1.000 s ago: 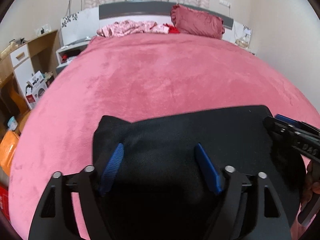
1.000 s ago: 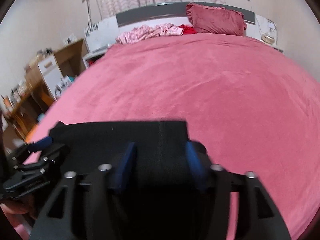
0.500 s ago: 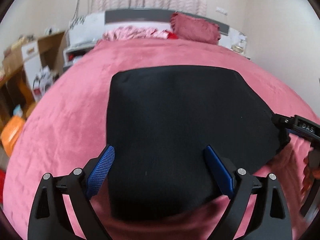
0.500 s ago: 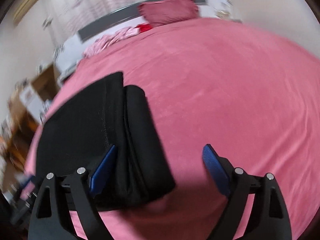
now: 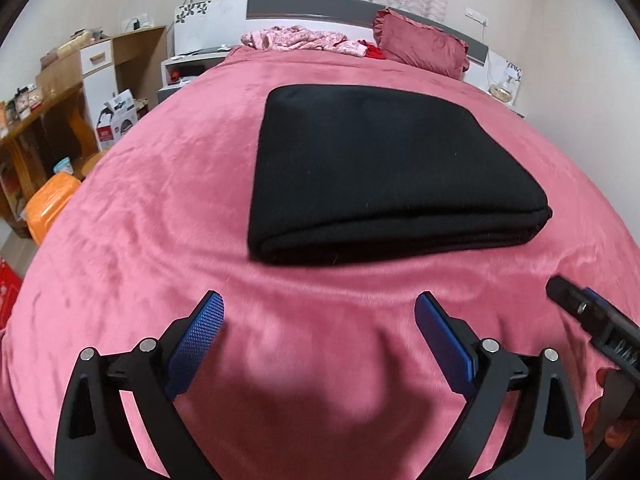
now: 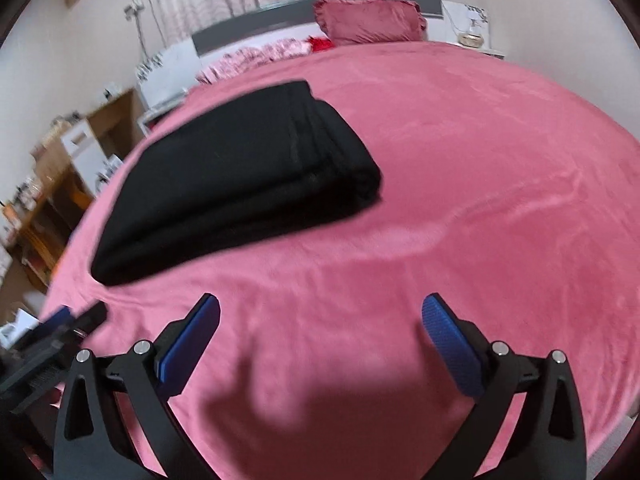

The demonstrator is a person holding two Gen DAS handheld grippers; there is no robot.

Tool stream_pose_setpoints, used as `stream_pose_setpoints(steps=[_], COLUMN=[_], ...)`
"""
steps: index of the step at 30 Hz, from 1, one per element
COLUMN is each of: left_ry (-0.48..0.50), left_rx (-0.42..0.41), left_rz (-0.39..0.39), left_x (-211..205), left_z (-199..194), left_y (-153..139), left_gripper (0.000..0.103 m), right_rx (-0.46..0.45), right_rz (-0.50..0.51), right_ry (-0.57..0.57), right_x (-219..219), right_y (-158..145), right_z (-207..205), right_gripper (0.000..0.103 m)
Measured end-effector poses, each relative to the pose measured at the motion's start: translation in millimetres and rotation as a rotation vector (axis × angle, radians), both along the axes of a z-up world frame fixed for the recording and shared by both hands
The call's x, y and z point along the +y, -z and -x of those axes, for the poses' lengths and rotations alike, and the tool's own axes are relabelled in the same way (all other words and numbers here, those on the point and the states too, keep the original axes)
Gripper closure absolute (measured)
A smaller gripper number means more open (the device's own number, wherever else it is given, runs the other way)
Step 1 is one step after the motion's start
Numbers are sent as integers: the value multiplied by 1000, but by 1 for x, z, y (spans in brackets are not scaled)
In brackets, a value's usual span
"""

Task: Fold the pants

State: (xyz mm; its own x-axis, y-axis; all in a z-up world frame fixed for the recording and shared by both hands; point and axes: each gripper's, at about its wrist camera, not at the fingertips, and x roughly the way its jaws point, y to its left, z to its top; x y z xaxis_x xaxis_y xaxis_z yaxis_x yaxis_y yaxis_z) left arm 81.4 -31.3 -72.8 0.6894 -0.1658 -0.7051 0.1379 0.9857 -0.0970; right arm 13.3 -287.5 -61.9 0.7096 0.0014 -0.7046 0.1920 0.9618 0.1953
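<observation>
The pants (image 5: 384, 168) lie folded into a thick black rectangle on the pink bed cover (image 5: 160, 208), flat and touched by nothing. In the left wrist view they sit at twelve o'clock from the left hand-held gripper (image 5: 319, 326), with the folded edge facing the camera. That gripper's jaws have just been opening and now stand wide, released, with only bare cover between the blue pads (image 5: 196, 334). The tip of the right hand-held gripper (image 5: 580, 308) pokes in at three o'clock. In the right wrist view, somewhat blurred, the pants (image 6: 240, 180) lie at about eleven o'clock from the right hand-held gripper (image 6: 320, 328). Its jaws too have just been opening and are spread wide, released, with nothing between them. The left hand-held gripper (image 6: 60, 328) shows at nine o'clock, low at the edge. At the far end of the bed, a dark red pillow (image 5: 420, 46) leans on the headboard (image 5: 312, 2), and a crumpled pink garment (image 5: 300, 40) lies beside it.
</observation>
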Motion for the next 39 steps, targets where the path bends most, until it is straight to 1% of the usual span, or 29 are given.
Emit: stream_pose_setpoints(steps=[2,3,5,9,12,16,20,27,39], left_ry=[-36,-55,-77,-62,-51,-41,-45,-65,-53], left_rx=[4,5,-18,-111,-150,-184,-181,-175,-152], left_rz=[-14,-32,-76,-98,-110,-119,-114,-96,-82], left_x=[3,4,4,6,8,9,13,16,15], left_z=[3,3,9,34,48,55,56,63,65], left_y=[-4,-6,-12,-27,-34,-42,-45,-49,-47], left_gripper=[7,4,4,4,4,4,4,4,4], right_rx=[-12,-27,-60,-137,-152,-149,-151,-160,-151], right_rz=[0,4,35,136,145,146,164,143,145], right_ry=[19,18,3,-46,-47,-70,-90,-85,-92], right_x=[-2,-3,3,21,26,29,31,29,26], right_y=[-2,-5,-12,-29,-32,-33,-33,-33,-29], right_z=[6,6,13,27,36,41,40,43,40], right_gripper=[2,2,2,2,2,2,2,2,2])
